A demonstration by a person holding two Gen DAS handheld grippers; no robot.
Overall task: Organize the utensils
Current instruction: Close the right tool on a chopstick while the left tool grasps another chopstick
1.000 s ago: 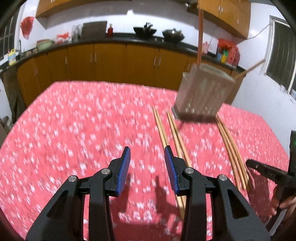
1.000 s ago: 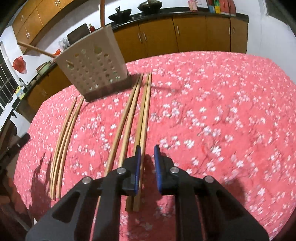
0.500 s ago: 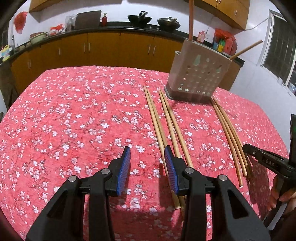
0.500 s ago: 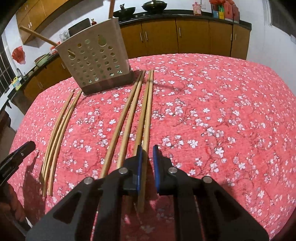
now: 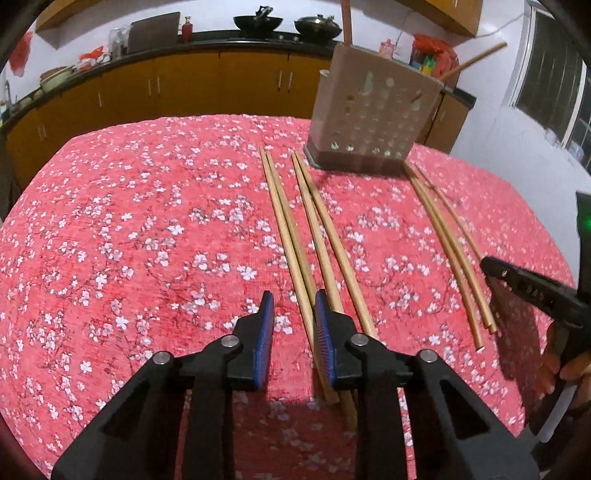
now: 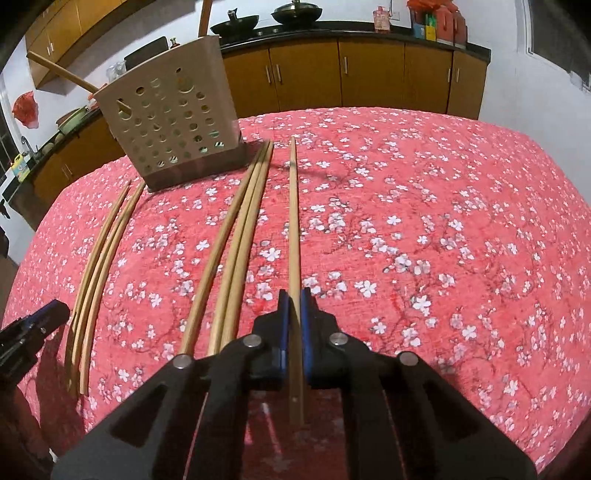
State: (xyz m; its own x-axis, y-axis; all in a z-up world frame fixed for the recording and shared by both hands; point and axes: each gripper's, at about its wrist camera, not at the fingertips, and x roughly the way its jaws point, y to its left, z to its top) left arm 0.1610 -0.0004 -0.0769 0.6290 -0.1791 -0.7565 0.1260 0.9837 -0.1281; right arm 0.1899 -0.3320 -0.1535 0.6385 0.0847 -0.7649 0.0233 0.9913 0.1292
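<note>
The right claw (image 6: 291, 306) is clenching one chopstick (image 6: 293, 221) near its end, while the left claw (image 5: 291, 314), jaws just closing and still apart, is straddling another chopstick (image 5: 286, 236) on the cloth (image 5: 129, 240). To do this well, each should be lifting level, then tipping upright over the holder (image 6: 170, 114) standing beyond the chopsticks.

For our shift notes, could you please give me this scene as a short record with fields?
surface: red floral tablecloth
holder: perforated beige utensil holder, far side, sticks poking out of it
loose chopsticks: left group and right group, flat on the cloth
right claw: shut on one chopstick, apart from its group
left claw: jaws have just been closing around a left-group stick, pads not yet pressing on it
</note>
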